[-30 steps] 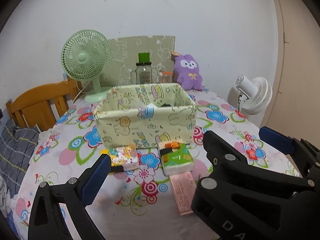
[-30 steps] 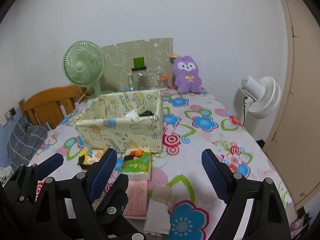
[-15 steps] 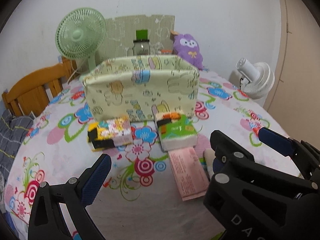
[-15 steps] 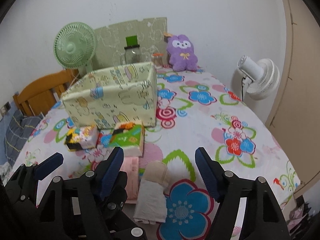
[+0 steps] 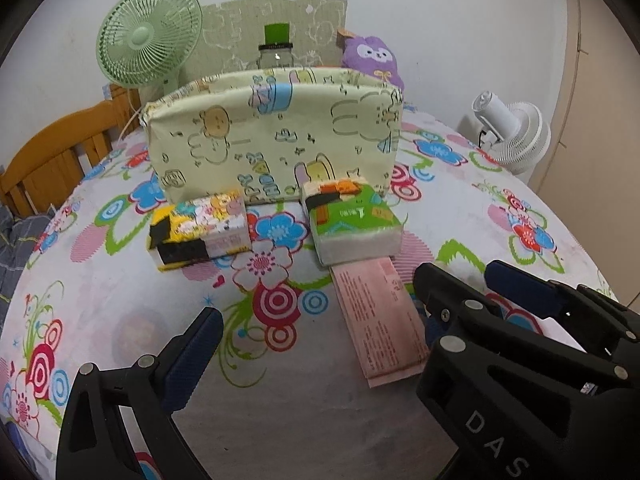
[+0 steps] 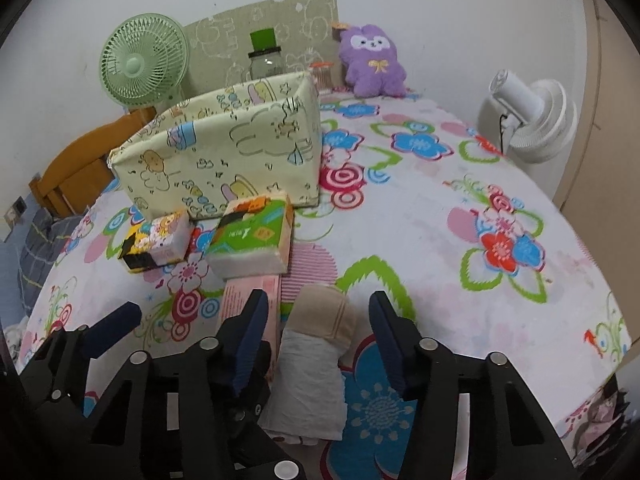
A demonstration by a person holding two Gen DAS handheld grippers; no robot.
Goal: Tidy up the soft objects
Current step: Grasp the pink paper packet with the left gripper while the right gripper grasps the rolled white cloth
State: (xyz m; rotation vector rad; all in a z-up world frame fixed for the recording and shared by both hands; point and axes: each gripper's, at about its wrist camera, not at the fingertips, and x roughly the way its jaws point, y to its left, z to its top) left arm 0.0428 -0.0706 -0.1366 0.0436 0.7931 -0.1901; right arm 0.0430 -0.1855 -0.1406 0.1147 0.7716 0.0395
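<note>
fingers (image 6: 256,332) closing around sock roll (image 6: 316,344), its near end hidden

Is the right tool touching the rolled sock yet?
Apart. The right wrist view shows floral cloth between each pad of the closing right tool and the rolled sock.

We are seeing a pale yellow cartoon-print fabric box (image 6: 224,160) standing upright. Just before its front wall are lying a yellow cartoon tissue pack (image 6: 158,242) and a green tissue pack (image 6: 252,240). Nearer than these, a flat pink packet (image 5: 378,320) and a beige-and-white folded cloth (image 6: 316,356) are lying.
</note>
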